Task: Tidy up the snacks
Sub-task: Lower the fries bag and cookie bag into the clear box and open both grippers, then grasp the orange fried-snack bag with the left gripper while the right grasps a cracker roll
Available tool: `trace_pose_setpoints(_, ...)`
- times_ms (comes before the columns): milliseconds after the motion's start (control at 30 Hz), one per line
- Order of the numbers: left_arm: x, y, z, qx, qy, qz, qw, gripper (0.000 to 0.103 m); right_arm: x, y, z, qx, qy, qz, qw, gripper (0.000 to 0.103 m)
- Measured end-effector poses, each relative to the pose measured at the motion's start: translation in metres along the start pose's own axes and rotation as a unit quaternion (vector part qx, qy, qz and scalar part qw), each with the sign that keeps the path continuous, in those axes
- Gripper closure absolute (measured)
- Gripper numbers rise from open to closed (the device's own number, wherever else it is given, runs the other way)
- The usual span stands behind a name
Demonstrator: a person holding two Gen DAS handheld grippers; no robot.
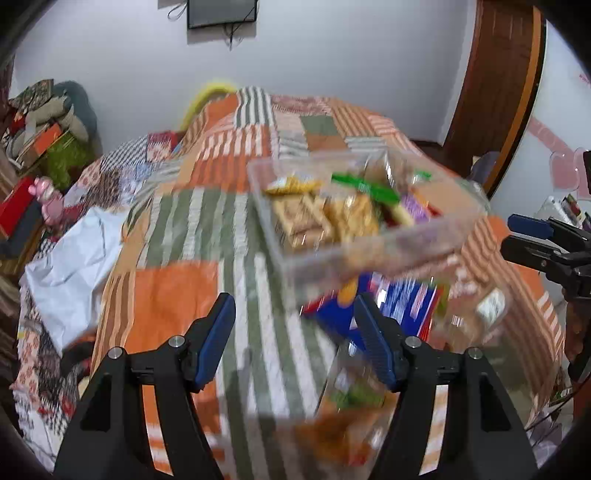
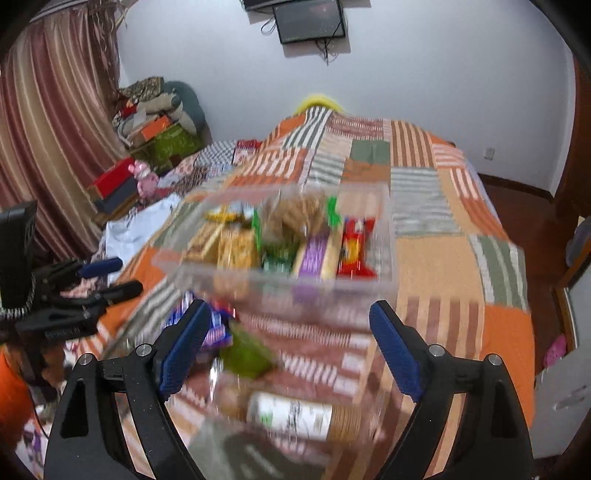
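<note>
Patchwork bedding (image 2: 436,229) in orange, green and white stripes covered the bed that served as the work surface, with a pale wall and a small dark screen (image 2: 310,20) behind it.

At the centre of both views sat a clear plastic bin (image 2: 388,236), already packed with snacks standing in rough rows: cracker packs (image 2: 236,247) on its left side, a green-wrapped item, a purple pack (image 2: 314,254), and a red packet (image 2: 356,245) toward its right. It rested on the bedding just beyond both sets of fingers. Motion blur softened everything near the bin, so finer labels could not be read.

Nearer the cameras, more goods lay outside it: a blue and red packet (image 1: 402,302) just below the bin, a green pouch (image 2: 245,350), and a white-labelled roll of biscuits (image 2: 295,410) that seemed to lie under or inside another clear container, too blurred to be sure.

The left gripper (image 1: 293,325) was spread wide and carried nothing; the right gripper (image 2: 290,328) likewise stood fully apart and empty, aimed at the bin's near wall.

Judging by this, the sorting looked well advanced, perhaps past halfway: one bin appeared filled, while the loose packets in front remained to be placed.

Off to the left side, a white cloth (image 1: 74,258), a pink toy (image 1: 51,201) and stacked boxes (image 2: 114,184) crowded the bed's edge.
</note>
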State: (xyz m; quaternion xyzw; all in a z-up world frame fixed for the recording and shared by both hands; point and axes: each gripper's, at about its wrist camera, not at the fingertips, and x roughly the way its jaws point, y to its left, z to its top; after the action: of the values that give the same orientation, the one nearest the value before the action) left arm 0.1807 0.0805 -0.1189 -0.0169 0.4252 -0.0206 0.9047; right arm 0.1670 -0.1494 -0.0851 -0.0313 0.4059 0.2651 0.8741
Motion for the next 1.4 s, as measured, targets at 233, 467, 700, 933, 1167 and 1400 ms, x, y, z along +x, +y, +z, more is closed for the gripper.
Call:
trace_pose_setpoints(233,-0.005,0.011,-0.047,-0.012,0.035,0.0,0.9993,0.036,0.026,0.006,-0.04,-0.033,0.059,0.012,0.998,0.016)
trace_pose_setpoints(467,-0.012,0.015,-0.058,-0.029,0.027,-0.017,0.9991,0.033,0.042,0.005,-0.034,-0.058,0.074,0.024,0.995,0.006)
trace_pose_setpoints(700,-0.012,0.009,-0.056,-0.031,0.029,-0.037,0.9984,0.033,0.056,0.008,-0.043,-0.077,0.115,0.039,0.99,0.007)
trace_pose_setpoints(933,-0.009,-0.002,-0.061,-0.016,0.041,-0.053,0.9976,0.033,0.045,0.009,-0.052,-0.056,0.107,0.046,0.992,0.045)
trace_pose_setpoints(1167,0.01,-0.012,-0.068,-0.011,0.066,-0.067,0.9955,0.033,0.03,0.015,-0.064,-0.007,0.106,0.076,0.991,0.064)
trace_pose_setpoints(1400,0.004,-0.023,-0.073,-0.016,0.075,-0.093,0.9927,0.033,0.026,0.026,-0.067,0.005,0.108,0.091,0.99,0.061)
